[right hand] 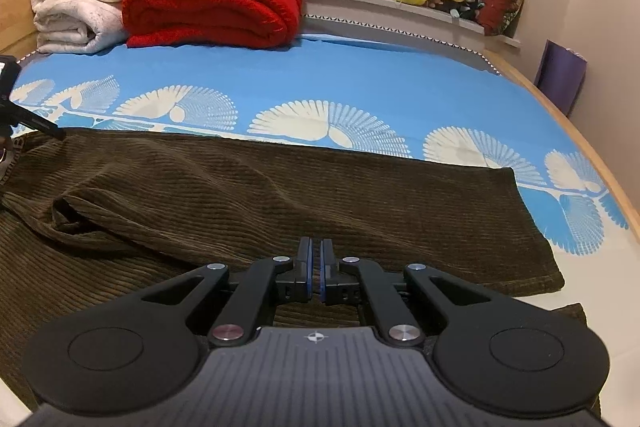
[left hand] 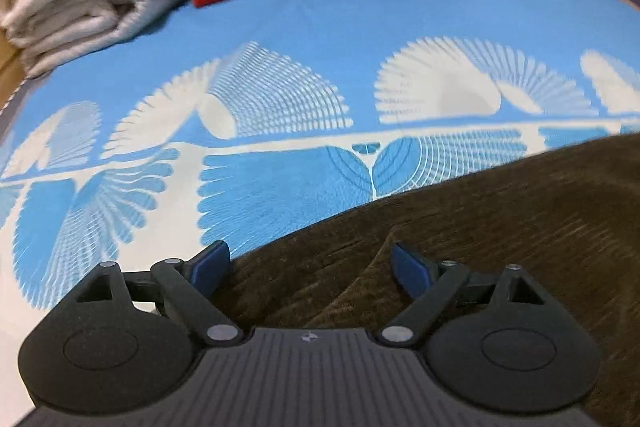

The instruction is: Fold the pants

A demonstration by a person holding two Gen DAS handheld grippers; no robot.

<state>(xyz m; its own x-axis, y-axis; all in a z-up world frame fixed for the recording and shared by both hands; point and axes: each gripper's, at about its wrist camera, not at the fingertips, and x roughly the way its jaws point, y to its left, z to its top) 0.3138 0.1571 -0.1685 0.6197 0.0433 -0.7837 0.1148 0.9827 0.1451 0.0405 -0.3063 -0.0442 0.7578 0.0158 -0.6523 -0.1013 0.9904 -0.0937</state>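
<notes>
The brown corduroy pants [right hand: 280,187] are lying folded leg over leg; crosswise folds are remaining. Left gripper [left hand: 310,265] is gaping wide above the cloth, right gripper [right hand: 315,259] is pinching tight, holding nothing visible.

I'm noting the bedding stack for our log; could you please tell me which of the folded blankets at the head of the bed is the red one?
The red blanket lies right of the cream blankets, nearer the window.

Bed [right hand: 360,75]: pants [right hand: 280,187], blankets [right hand: 212,7].
</notes>
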